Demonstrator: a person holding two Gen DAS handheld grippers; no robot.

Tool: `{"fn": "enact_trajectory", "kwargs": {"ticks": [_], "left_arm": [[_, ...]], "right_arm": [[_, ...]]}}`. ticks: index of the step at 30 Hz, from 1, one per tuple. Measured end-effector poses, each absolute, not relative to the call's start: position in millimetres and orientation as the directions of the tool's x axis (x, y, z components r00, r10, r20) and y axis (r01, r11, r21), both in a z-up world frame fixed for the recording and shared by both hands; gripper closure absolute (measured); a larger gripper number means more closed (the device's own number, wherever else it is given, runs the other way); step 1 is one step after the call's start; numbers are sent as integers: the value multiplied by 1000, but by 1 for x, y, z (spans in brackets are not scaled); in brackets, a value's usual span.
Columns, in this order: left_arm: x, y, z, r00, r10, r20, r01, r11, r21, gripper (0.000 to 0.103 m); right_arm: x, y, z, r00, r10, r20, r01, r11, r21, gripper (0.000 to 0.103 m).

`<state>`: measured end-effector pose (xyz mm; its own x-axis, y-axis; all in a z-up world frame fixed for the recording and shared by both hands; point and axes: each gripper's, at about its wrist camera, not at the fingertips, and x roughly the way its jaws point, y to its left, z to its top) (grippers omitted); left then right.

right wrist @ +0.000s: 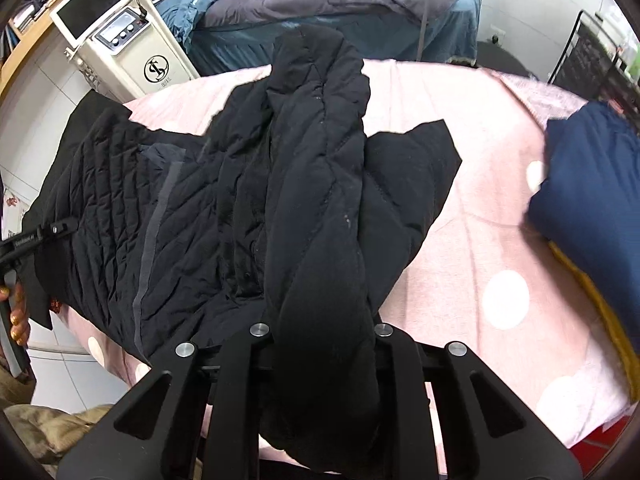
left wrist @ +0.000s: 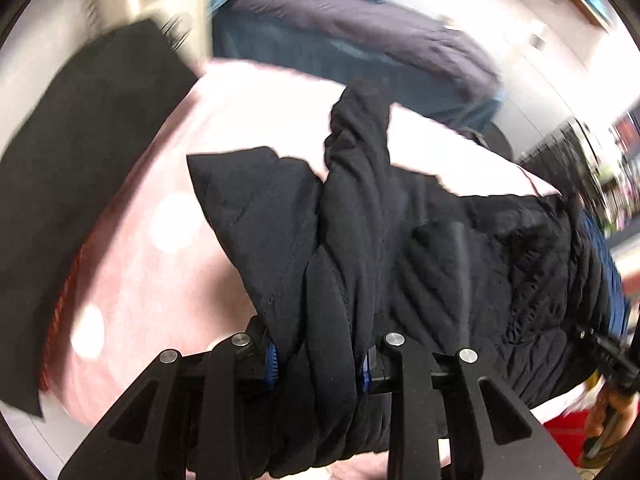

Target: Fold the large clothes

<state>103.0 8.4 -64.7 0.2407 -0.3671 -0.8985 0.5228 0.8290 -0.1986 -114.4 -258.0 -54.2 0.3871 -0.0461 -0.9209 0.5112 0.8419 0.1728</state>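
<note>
Each hand-held gripper (left wrist: 320, 364) (right wrist: 320, 344) is matte black — angular linkage arms, round silver pivot screws

Motion blur smears the bed (left wrist: 360, 32) and shelves (left wrist: 580, 152) across the left wrist view. Bunched black jacket (right wrist: 320, 220) fabric hides the right gripper (right wrist: 322, 344) fingertips. A navy garment (right wrist: 592, 184) runs off the right edge. A hand (right wrist: 18, 312), perhaps gripping a handle, is cropped at left.
</note>
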Motion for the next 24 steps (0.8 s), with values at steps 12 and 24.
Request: {"fn": "enact_trajectory", "kwargs": {"ticks": [12, 24], "left_arm": [[42, -176, 46, 260, -637, -726, 797, 566, -211, 76], [-92, -479, 41, -230, -725, -649, 906, 84, -414, 76]], "right_arm": [[-178, -367, 50, 493, -255, -832, 563, 822, 82, 87], [-462, -565, 135, 298, -592, -749, 940, 320, 121, 86]]}}
